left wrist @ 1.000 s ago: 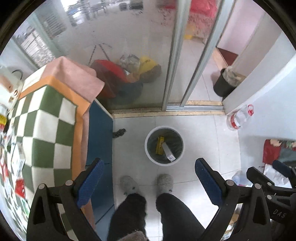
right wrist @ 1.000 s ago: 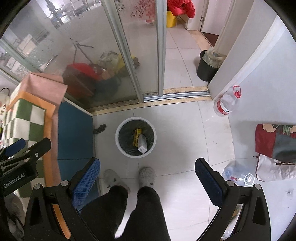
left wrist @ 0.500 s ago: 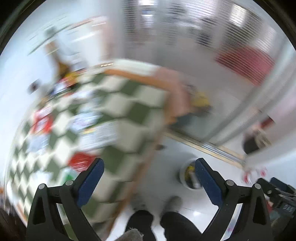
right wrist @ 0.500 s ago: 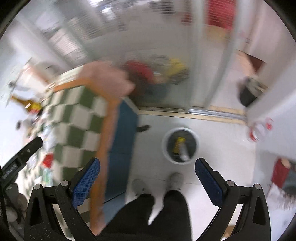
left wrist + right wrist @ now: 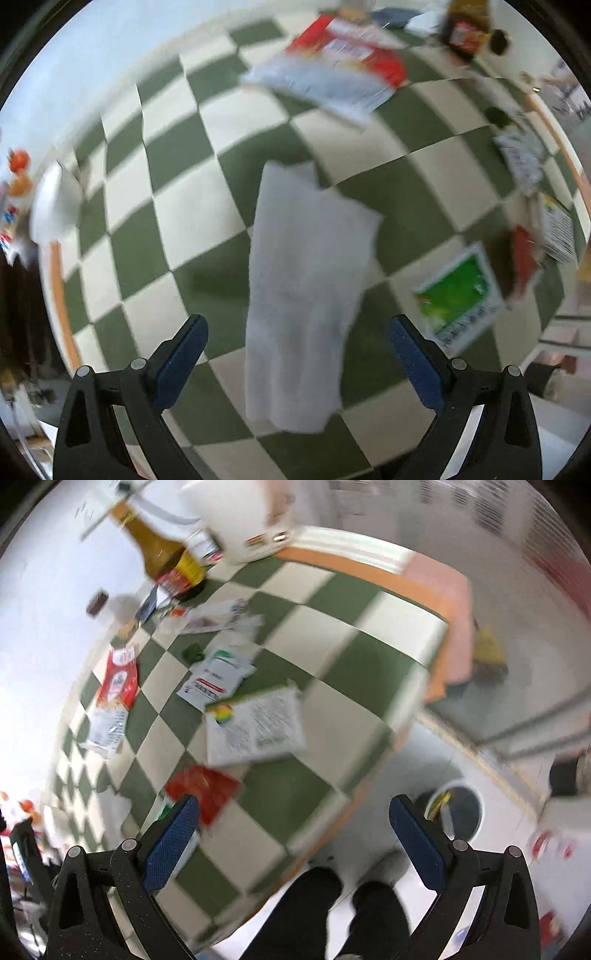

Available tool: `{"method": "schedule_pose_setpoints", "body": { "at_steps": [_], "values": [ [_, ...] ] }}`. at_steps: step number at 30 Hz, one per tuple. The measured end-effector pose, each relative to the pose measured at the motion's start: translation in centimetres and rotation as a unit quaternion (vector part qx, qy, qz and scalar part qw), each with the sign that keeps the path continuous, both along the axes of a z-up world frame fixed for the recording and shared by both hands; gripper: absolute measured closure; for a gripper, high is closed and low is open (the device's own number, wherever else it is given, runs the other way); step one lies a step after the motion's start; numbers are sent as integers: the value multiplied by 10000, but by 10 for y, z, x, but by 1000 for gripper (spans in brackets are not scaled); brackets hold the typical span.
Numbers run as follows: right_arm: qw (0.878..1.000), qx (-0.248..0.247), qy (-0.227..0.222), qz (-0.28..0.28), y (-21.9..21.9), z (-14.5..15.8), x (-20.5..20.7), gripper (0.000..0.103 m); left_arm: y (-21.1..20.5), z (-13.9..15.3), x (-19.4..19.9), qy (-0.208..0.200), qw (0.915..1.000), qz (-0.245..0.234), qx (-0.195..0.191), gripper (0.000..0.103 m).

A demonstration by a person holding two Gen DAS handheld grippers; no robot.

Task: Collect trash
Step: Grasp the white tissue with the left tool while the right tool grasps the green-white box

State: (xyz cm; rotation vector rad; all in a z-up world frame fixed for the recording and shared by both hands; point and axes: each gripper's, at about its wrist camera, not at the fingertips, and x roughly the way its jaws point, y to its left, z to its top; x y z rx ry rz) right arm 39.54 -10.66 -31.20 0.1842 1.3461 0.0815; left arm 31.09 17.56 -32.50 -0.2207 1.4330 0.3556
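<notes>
Left gripper (image 5: 299, 350) wide open, empty, over white tissue (image 5: 306, 288) mid-bench; risks pinching the tablecloth (image 5: 192, 221) too.

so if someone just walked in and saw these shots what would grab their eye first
Probably the big white tissue lying on the green-and-cream checked tablecloth, right ahead of the open left gripper. Next, the litter of wrappers across that cloth, such as the red wrapper by the open right gripper, and the brown bottle at the table's far end. Last, the round bin on the floor beside the table.
</notes>
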Motion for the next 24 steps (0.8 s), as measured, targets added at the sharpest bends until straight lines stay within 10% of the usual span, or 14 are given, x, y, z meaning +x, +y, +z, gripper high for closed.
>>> {"method": "schedule_pose_setpoints", "body": {
  "at_steps": [7, 9, 11, 16, 20, 24],
  "values": [
    [9972, -674, 235, 239, 39, -43, 54, 0, 22, -27, 4, -182, 9993, 25, -313, 41],
    [9974, -595, 383, 156, 38, -52, 63, 0, 24, -25, 6, -294, 9992, -88, -260, 80],
    [9966, -461, 670, -120, 29, -63, 68, 0, 27, -27, 8, -295, 9990, -113, -303, 96],
    [9816, 1120, 1518, -290, 16, -72, 51, 0, 36, -32, 6, -340, 9983, -112, -463, 97],
    [9912, -453, 641, 1068, 34, -31, 39, 0, 35, -33, 1, -404, 9985, -210, -317, 97],
    [9555, -1615, 547, 2409, 62, -37, 51, 0, 30, -35, 2, -447, 9984, -316, -144, 97]
  ]
}}
